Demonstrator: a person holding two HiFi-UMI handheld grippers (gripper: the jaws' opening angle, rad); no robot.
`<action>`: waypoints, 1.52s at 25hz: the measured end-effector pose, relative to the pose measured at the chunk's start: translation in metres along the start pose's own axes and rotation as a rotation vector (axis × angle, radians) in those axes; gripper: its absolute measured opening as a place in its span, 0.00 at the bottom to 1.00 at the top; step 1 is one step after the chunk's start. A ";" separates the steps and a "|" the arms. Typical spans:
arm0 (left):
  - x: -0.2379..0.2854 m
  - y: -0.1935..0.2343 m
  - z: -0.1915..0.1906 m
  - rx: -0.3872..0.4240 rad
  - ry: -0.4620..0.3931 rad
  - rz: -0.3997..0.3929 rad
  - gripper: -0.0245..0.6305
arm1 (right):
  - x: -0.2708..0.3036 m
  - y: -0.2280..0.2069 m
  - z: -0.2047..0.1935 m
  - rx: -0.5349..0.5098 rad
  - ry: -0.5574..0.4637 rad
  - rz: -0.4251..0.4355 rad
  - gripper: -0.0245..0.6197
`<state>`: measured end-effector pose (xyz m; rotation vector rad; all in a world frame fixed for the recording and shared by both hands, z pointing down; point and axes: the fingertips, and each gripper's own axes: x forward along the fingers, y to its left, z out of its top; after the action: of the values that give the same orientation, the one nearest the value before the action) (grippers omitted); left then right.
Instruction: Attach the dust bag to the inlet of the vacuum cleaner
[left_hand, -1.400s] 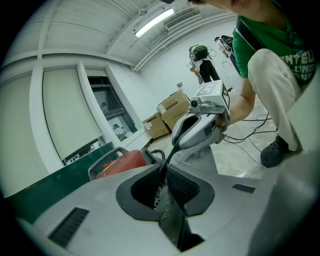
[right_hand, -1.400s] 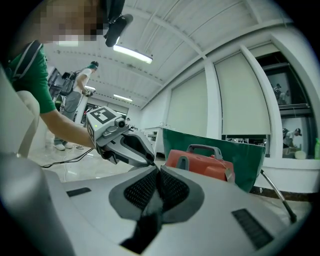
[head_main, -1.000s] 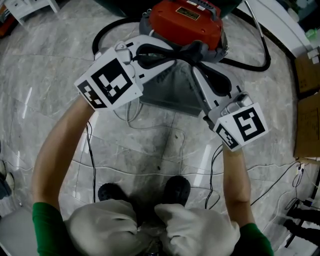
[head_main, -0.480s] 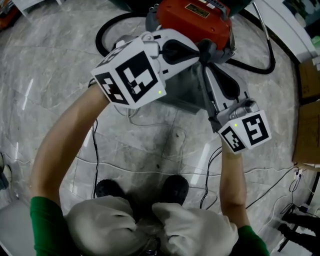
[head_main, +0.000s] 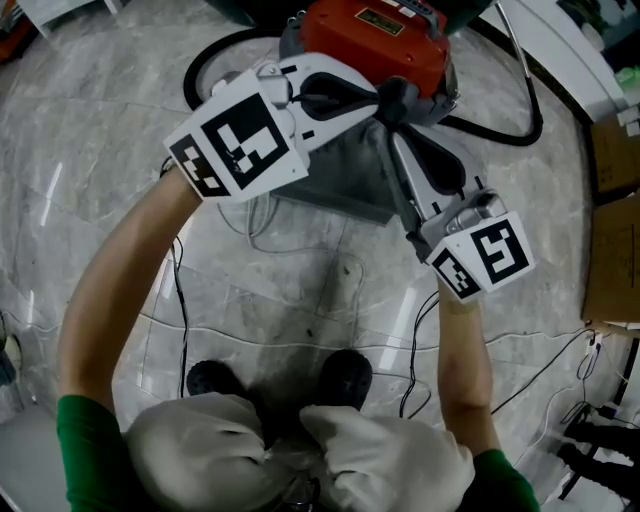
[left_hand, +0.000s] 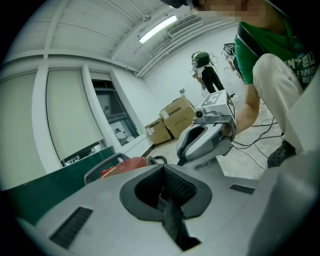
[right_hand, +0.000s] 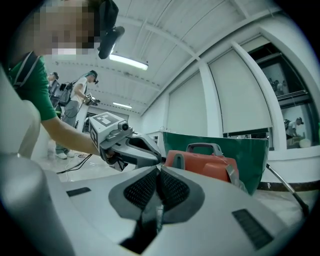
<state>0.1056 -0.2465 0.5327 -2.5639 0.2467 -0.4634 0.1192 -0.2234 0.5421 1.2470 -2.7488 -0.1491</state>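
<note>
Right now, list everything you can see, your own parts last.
vacuum cleaner: one, red, on the floor at the top of the head view
hose: at least one, black, curving out beside the vacuum cleaner
dust bag: one, grey, hanging below the two gripper tips, in front of the vacuum cleaner
cardboard boxes: two, brown, right edge of the head view
cables: several, thin, trailing over the floor
floor: grey marble
other people: two, far background
shoes: two, black, bottom centre
left gripper: one, white and grey, jaws shut
right gripper: one, white and grey, jaws closed on a thin edge, apparently the dust bag's
</note>
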 end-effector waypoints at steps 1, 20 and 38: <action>-0.004 0.003 -0.004 -0.025 0.001 0.002 0.04 | 0.000 0.001 0.000 -0.001 0.001 0.001 0.08; -0.038 0.009 -0.028 -0.398 -0.119 -0.171 0.06 | -0.005 0.018 0.006 -0.055 0.011 0.059 0.07; -0.031 -0.016 -0.028 -0.423 -0.118 -0.280 0.10 | -0.006 0.019 0.003 -0.040 0.016 0.117 0.07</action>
<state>0.0684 -0.2375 0.5548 -3.0472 -0.0684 -0.3903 0.1088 -0.2066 0.5418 1.0701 -2.7816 -0.1815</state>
